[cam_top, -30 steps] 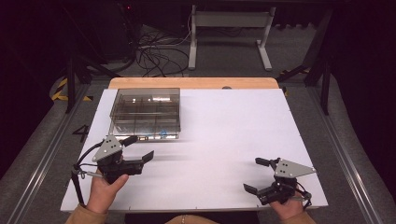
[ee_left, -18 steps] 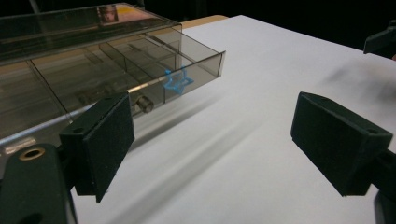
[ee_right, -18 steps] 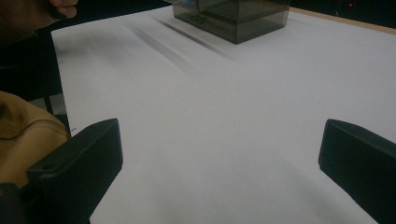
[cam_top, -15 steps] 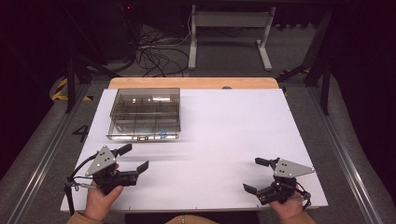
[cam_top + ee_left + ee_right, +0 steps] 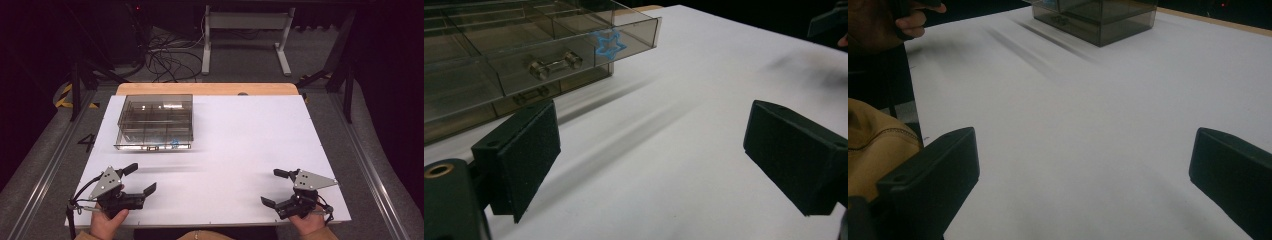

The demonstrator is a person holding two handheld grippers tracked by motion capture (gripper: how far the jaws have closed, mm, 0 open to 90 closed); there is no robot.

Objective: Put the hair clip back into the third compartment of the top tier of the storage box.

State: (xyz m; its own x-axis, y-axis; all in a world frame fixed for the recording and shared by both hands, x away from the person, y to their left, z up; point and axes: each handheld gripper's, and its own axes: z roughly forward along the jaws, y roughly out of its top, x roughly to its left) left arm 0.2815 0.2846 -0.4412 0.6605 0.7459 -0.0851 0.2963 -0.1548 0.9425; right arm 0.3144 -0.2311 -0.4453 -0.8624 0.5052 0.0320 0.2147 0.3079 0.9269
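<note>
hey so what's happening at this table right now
A person sits at a white table with a two-jaw tool in each hand. The left tool and the right tool are both open, hold nothing, and sit near the table's near edge. Farther back on the left stands a smoky transparent compartment box with a blue star sticker and a small latch on its front. Neither tool touches the box.

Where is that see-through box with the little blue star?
In the high view, the box sits on the table's far left part, beyond the left gripper.
</note>
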